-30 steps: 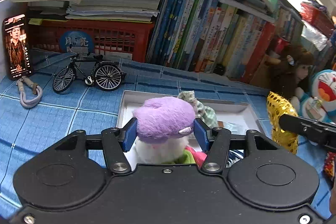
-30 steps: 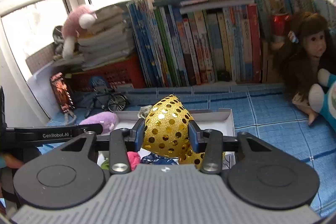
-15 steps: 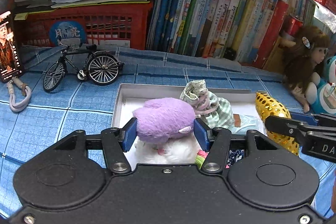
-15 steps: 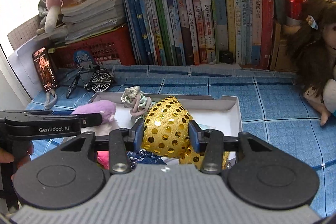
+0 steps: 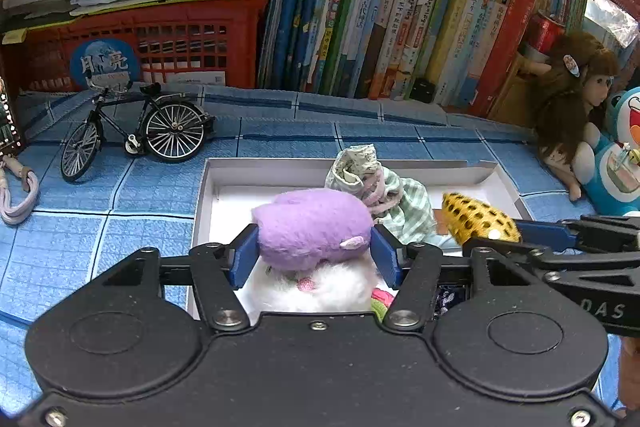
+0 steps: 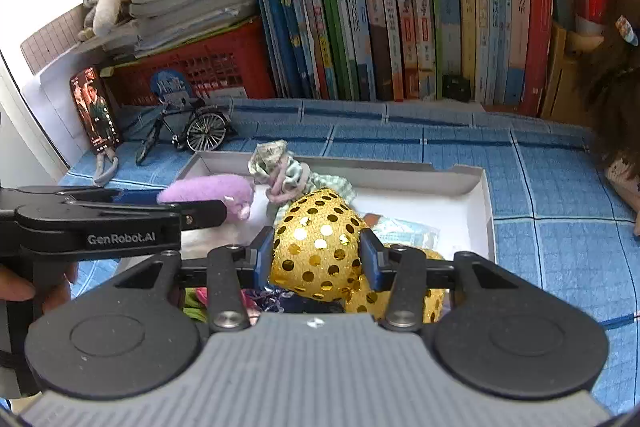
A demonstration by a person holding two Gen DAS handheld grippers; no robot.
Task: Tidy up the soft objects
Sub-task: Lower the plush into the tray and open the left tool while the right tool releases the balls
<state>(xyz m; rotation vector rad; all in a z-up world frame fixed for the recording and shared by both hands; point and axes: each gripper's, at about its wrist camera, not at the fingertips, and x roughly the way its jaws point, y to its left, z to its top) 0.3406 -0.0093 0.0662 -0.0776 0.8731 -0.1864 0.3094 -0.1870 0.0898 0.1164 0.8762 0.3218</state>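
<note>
My left gripper is shut on a purple and white plush toy and holds it over the near left part of a white shallow box. My right gripper is shut on a gold sequined soft object over the near middle of the same box. A green checked cloth bundle lies in the box between them. The purple plush also shows in the right wrist view, and the gold object in the left wrist view.
A model bicycle, a phone and a red basket under stacked books stand at the back left. A row of upright books lines the back. A doll and a blue plush sit at the right.
Both grippers have come down and forward towards the box with their objects still held. The cloth bundle and box now show more fully below them.
</note>
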